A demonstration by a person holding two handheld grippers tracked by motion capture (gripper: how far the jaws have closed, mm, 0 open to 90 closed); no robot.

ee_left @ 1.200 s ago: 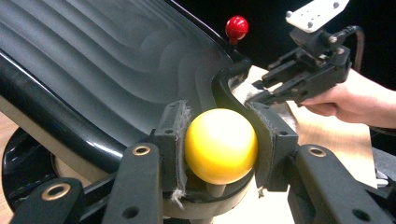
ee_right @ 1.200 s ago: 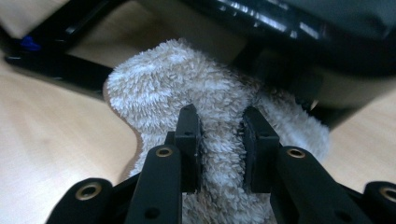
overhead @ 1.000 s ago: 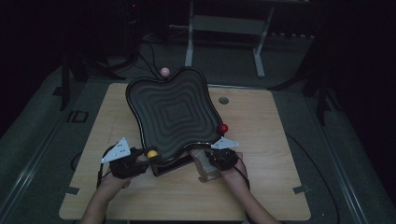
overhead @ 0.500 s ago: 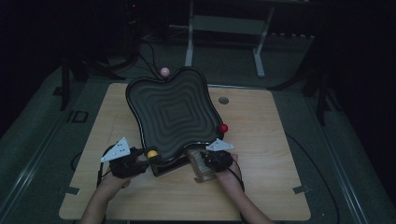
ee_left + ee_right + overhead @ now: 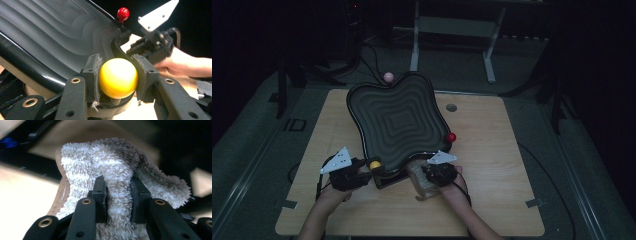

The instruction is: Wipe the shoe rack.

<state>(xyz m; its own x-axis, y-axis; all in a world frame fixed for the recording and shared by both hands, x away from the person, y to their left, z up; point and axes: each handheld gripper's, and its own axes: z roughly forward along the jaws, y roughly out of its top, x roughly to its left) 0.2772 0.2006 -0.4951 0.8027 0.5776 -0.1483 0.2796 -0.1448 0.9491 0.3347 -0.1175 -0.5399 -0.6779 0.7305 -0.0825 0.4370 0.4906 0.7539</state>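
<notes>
Cloth (image 5: pixel 117 192) sits pinched in the right gripper (image 5: pixel 117 195), beside the tray (image 5: pixel 399 122). Left gripper (image 5: pixel 117 77) clamps the yellow knob (image 5: pixel 118 78). A loosening pinch could drop the cloth.

— How do my hands stand?
— I see both forearms come in from below. My left tool (image 5: pixel 362 170) is clamped on a round knob, jaws partly closed. My right tool (image 5: pixel 428 176) pinches fluffy cloth between its pads.
</notes>
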